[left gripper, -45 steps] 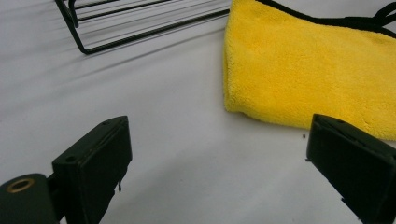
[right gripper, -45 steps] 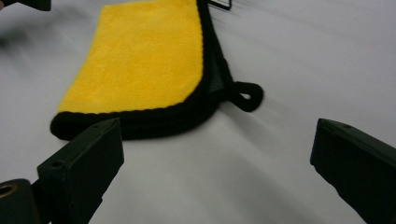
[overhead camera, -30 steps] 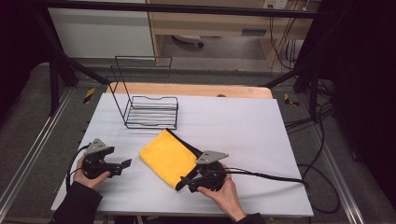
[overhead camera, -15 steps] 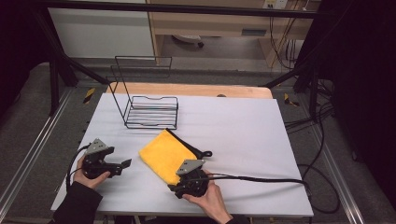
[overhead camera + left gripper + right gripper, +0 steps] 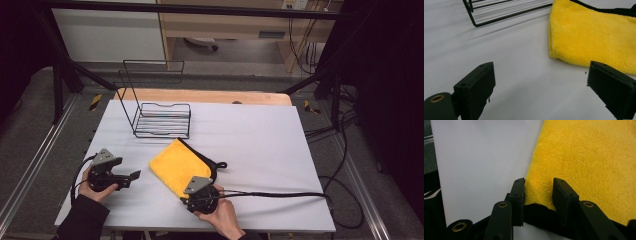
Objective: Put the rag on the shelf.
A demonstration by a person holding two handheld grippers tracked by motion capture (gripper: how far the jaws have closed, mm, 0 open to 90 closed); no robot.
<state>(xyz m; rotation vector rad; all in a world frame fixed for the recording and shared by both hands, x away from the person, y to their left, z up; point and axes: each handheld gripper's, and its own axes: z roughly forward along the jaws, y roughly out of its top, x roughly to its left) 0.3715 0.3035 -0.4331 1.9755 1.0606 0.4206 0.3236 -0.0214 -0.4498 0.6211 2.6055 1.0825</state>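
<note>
White surface [image 5: 260,135] carries a yellow cloth [image 5: 181,165] near its front edge, a wire rack [image 5: 162,120] toward the back-left corner. Right gripper [image 5: 192,200] sits at the cloth's near corner, the left gripper [image 5: 131,176] apart beside it. Left gripper view: jaws wide open, cloth [image 5: 594,35] ahead-right. Right gripper view: jaws partly open, straddling the cloth's [image 5: 586,157] black-trimmed corner.

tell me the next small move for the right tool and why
Probably close the right tool on the cloth. Its jaws stand a little apart at the cloth's near corner, with the yellow pile and black edge between them, so a pinch there should get a hold. The left tool is open, short of the cloth's edge.
</note>
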